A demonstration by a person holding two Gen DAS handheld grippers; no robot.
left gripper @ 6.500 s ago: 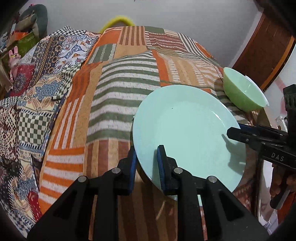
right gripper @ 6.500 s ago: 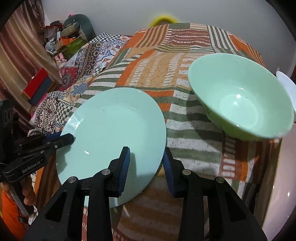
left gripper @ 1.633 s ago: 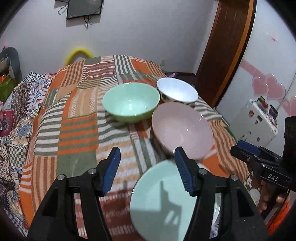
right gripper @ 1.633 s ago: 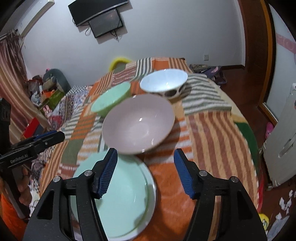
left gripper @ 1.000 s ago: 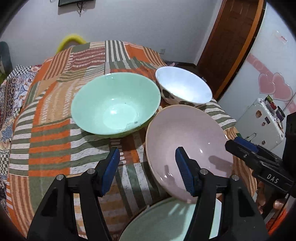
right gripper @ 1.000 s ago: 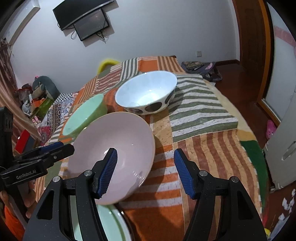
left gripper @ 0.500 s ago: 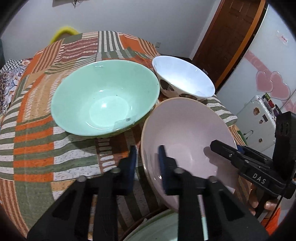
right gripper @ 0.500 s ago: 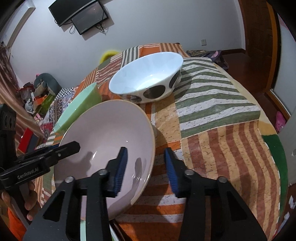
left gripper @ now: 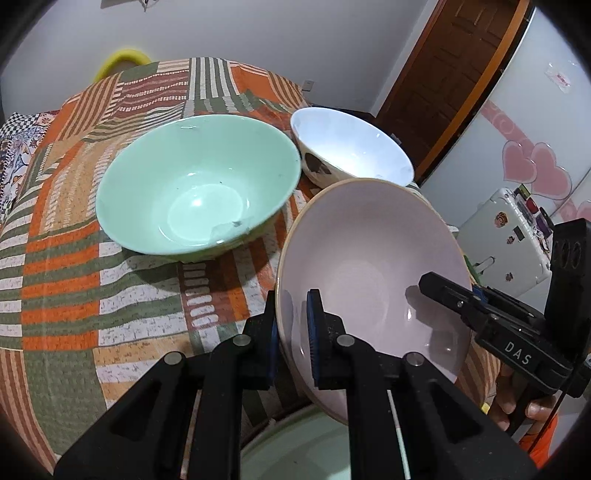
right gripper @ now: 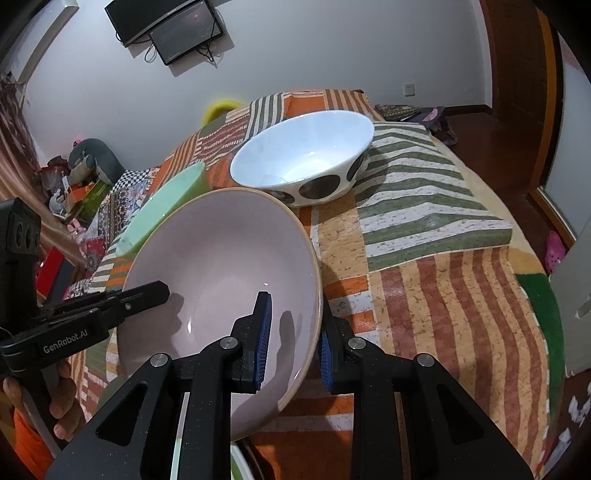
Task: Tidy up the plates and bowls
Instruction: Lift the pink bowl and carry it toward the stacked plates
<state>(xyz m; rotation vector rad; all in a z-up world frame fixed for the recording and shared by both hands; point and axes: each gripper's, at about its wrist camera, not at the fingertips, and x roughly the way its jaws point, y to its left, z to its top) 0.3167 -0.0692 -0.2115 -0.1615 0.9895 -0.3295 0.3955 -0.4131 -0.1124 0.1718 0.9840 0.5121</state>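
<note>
with both grippers clamped on opposite sides of the pink bowl (left gripper: 373,258), the step in hand looks like the two-handed lift of that bowl. the left gripper (left gripper: 291,332) has its fingers pinched together on the bowl's left rim, one inside and one outside; the right gripper (right gripper: 291,343) bites the right rim the same way. the bowl sits tilted at the near edge of the bed (right gripper: 424,258), partly over the rim of the pale green plate (left gripper: 295,450) that shows just below it. next, by my judgement, both hands need to rise evenly and carry the bowl toward the green bowl (left gripper: 195,188) on the far left or the white spotted bowl (right gripper: 306,162) behind it, to nest them; an uneven pull could twist the rim out of one grip. all the dishes rest on a striped orange, green and cream bedspread, soft and uneven. beyond it are a white wall, a mounted screen (right gripper: 166,26), a brown door (left gripper: 461,74) on the right and clutter at the far left.
</note>
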